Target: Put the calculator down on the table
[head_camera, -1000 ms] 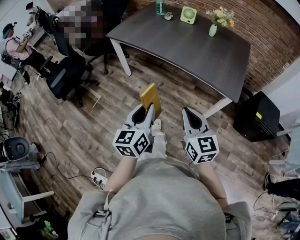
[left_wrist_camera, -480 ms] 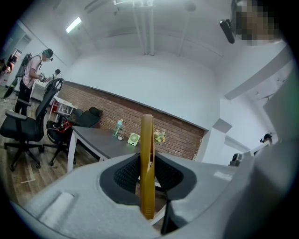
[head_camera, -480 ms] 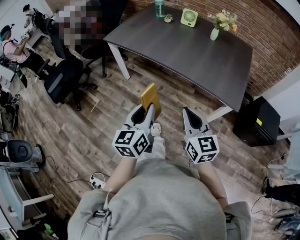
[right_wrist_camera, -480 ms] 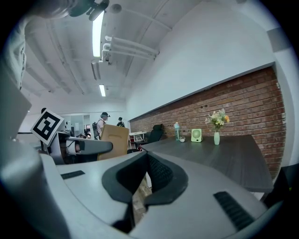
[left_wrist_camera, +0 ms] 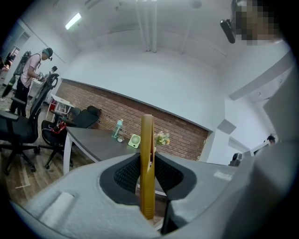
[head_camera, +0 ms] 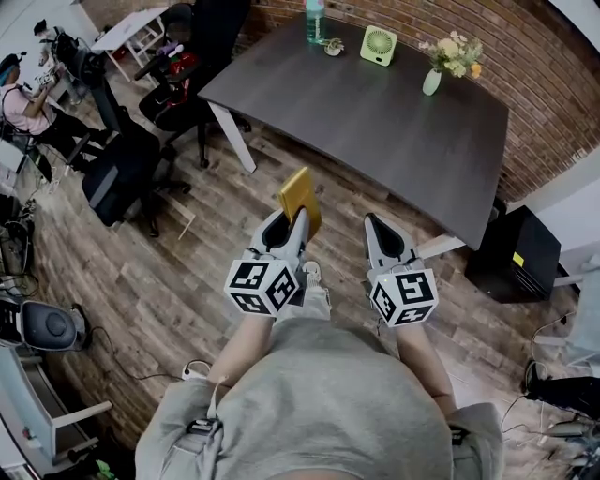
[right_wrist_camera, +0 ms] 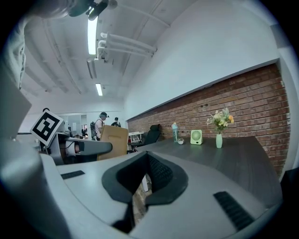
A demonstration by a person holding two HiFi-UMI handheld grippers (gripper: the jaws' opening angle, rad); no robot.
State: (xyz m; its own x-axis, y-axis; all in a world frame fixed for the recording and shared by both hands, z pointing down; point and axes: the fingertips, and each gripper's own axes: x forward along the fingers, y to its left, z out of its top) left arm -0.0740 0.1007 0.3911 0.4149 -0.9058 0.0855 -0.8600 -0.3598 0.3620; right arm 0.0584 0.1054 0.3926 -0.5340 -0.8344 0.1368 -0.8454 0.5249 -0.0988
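L gripper (head_camera: 292,225) ribbed fingers (left_wrist_camera: 126,175) clamp thin flat gold calculator (head_camera: 300,195); R gripper (head_camera: 373,223) fingers together, empty.

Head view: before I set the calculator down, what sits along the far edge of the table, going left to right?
water bottle → small object, too small to identify → green fan → vase of flowers

- A dark table (head_camera: 375,103) stands ahead of the left claw (head_camera: 296,217), against a brick wall (head_camera: 553,84).
- A wood plank floor (head_camera: 169,272) lies beneath it.
- Black office chairs (head_camera: 122,173) stand far to its left.
- Long strip lights (right_wrist_camera: 92,35) glow overhead.
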